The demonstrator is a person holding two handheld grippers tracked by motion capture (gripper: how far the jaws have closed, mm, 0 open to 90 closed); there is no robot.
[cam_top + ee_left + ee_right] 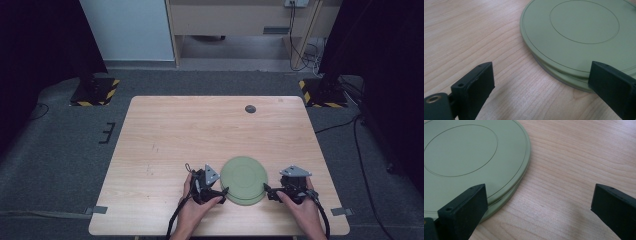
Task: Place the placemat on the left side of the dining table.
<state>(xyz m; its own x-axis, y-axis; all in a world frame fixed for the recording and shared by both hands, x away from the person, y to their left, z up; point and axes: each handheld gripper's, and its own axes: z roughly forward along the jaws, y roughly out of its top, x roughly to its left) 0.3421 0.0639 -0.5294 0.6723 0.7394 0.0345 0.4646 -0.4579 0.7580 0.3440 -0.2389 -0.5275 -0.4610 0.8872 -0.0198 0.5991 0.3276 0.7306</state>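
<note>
Your two grippers flank the green plates near the table's front edge.

From above, the stacked green plates (244, 179) lie on the wooden table (200, 135), your left gripper (223, 191) at their left rim and your right gripper (267, 189) at their right. In the left gripper view, its jaws stand wide apart, one over the plates' (574, 32) rim. In the right gripper view, those jaws gape too, one overlapping the plates' (474, 155) edge; both hold nothing.

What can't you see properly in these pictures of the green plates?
- Lower plate: in both gripper views the top plate covers all but its edge.
- Plates' far side: cut off by the frame edge in both gripper views.
- Dark round spot on the table: too small in the high view to tell what it is.
- Person's arms: cut off by the high view's bottom edge.
</note>
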